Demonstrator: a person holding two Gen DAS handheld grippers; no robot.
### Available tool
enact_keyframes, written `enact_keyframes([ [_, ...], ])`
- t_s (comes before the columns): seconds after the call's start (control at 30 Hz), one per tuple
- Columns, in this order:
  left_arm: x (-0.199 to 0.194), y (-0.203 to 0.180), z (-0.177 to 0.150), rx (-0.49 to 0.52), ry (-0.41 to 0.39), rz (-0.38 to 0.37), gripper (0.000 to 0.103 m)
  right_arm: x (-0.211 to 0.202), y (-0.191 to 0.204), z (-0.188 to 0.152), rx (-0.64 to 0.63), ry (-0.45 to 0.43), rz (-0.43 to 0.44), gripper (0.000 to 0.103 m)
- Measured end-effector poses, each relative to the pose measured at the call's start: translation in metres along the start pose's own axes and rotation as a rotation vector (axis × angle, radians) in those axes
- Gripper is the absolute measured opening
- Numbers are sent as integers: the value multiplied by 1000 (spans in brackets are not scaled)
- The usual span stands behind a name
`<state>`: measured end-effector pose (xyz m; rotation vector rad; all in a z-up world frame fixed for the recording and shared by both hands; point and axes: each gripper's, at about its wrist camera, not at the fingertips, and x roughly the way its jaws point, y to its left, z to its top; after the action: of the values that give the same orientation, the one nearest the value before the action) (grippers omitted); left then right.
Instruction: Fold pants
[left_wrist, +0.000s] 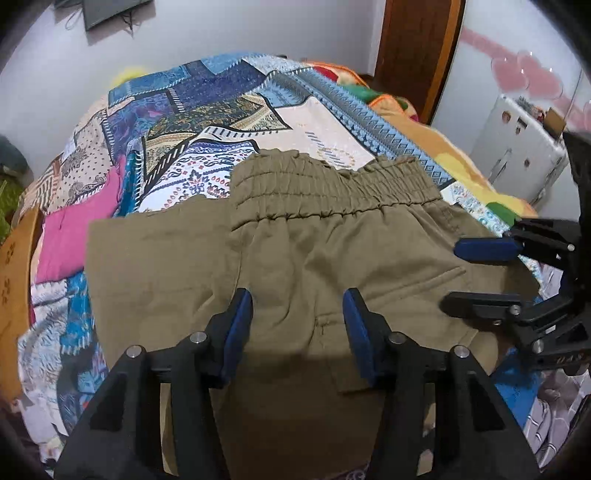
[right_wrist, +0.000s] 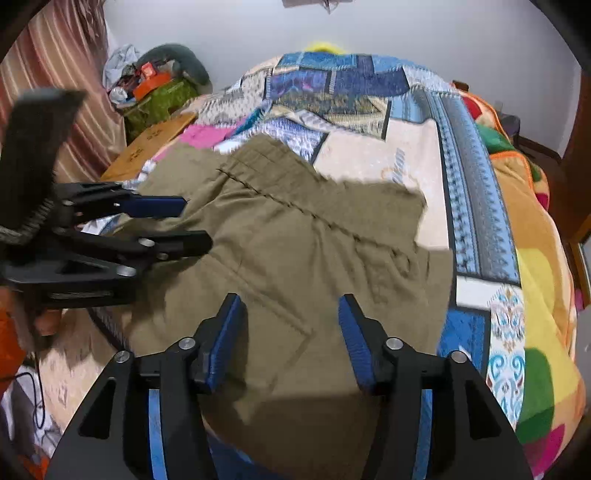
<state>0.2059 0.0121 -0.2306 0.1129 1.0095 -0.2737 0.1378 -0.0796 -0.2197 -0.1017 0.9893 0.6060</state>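
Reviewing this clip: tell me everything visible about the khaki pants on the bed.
The pants are khaki-olive, in what looks like a thin woven cloth. A gathered elastic waistband runs along the far edge, with a slit pocket below it. They lie flat and partly folded, lightly creased, on the patchwork bedspread, with a squared flap extending past one end of the waistband. The left hand-held gripper and right hand-held gripper are both open above the cloth, holding nothing.

No readable text; faint print on bedspread illegible.
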Motion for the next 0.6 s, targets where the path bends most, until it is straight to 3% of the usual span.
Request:
enact_keyframes([
  [0.2, -22, 18, -23, -6, -6, 6, 54, -24, -10, -26, 32, -26, 15, 51],
  [0.33, -36, 29, -39, -29, -14, 48, 65, -37, -11, -37, 41, -41, -11, 51],
  [0.43, -49, 48, -48, -85, -11, 56, 65, -46, -13, -39, 53, -44, -25, 51],
  [0.6, -63, 84, -49, -156, -29, 146, 65, -54, -21, -35, 66, -26, -77, 53],
])
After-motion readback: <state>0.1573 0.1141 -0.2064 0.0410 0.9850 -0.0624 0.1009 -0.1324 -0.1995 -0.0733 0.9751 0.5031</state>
